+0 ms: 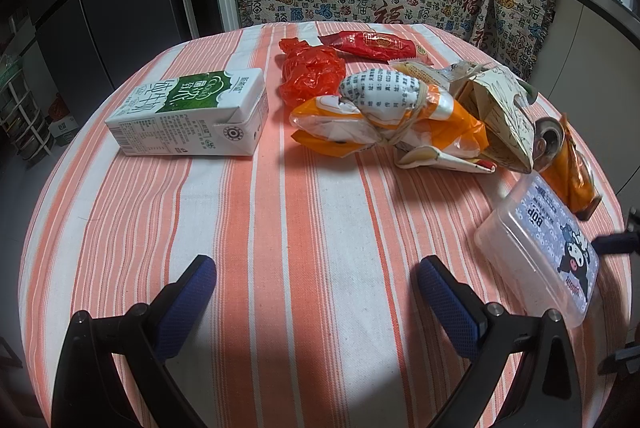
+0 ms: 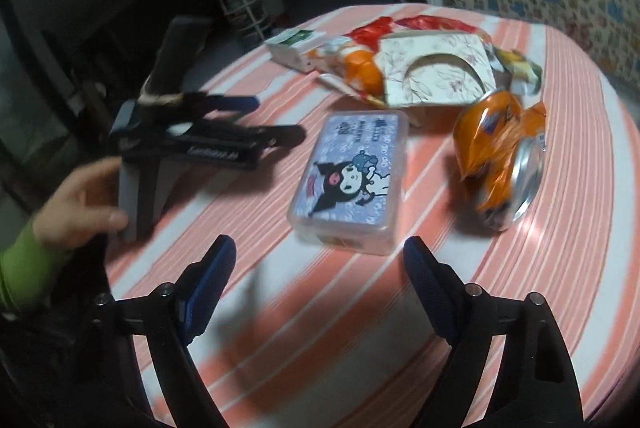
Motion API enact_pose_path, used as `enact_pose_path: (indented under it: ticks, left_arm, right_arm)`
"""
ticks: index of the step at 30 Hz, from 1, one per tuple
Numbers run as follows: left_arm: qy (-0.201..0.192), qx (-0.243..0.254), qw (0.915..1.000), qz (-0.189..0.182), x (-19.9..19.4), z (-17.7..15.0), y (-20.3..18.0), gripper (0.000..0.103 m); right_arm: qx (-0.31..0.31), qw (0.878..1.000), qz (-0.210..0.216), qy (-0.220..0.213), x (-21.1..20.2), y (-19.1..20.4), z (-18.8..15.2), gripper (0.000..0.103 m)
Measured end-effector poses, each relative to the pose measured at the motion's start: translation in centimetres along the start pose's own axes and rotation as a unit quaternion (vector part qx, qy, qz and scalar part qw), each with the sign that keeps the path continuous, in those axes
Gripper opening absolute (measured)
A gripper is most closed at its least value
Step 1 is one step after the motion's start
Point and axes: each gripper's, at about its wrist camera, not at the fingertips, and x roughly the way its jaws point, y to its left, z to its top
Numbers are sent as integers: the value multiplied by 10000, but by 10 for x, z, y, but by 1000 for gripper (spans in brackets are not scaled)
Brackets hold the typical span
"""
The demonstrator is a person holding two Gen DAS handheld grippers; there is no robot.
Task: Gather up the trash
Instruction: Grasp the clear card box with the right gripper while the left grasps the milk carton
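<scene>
both grippers, left gripper (image 1: 316,278) and right gripper (image 2: 320,256), hover wide open and empty over the striped tablecloth (image 1: 280,228), the right facing the clear plastic box (image 2: 352,183) beside the crushed orange can (image 2: 500,159), apparently its next pick.

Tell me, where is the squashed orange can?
The crushed orange can lies on its side on the striped tablecloth, right of the cartoon plastic box, just before the torn paper box.

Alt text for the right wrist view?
The open right tool points at a clear cartoon box on a striped table. A crushed orange can lies right of it, wrappers behind; the left tool is at left.
</scene>
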Motion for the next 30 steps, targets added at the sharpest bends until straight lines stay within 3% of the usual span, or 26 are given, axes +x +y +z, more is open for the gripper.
enact_pose_path:
  ticks: [2, 5, 7, 10, 11, 14, 19, 22, 24, 27, 30]
  left_arm:
    - [0, 0, 10000, -1, 0, 0, 0, 103]
    - [1, -2, 10000, 7, 0, 0, 0, 103]
    - [-1, 15, 10000, -7, -1, -1, -1, 103]
    - [125, 247, 9993, -261, -3, -3, 6, 103]
    - [147, 347, 9986, -383, -6, -5, 11, 103]
    - [105, 509, 9975, -485, -14, -9, 33, 103]
    - [-401, 737, 9958, -357, -33, 23, 85, 103]
    - [-699, 662, 9936, -589, -41, 61, 119, 103]
    - [-746, 727, 9891, -1041, -40, 91, 135, 103]
    - [-625, 1333, 9785, -1447, -31, 124, 135, 103]
    - [-352, 2260, 9631, -1417, -11, 140, 120, 103]
  right_arm:
    - [146, 9993, -337, -81, 5, -1, 4, 100]
    - [455, 9985, -313, -68, 19, -4, 14, 100]
    - [426, 9975, -559, -2, 32, 3, 22, 99]
    - [405, 9958, -816, -22, 48, 7, 28, 98]
    - [378, 9954, -875, -13, 53, 8, 28, 93]
    - [367, 9925, -1162, -60, 46, 4, 21, 64]
    - [524, 9944, -916, 10, 27, 1, 10, 64]
    - [575, 9944, -887, 46, 21, 0, -3, 64]
    - [478, 9943, -952, 19, 18, 3, -10, 64]
    - [394, 9939, -1028, -18, 15, 7, -16, 65]
    - [365, 9935, -1074, -97, 14, 9, -21, 65]
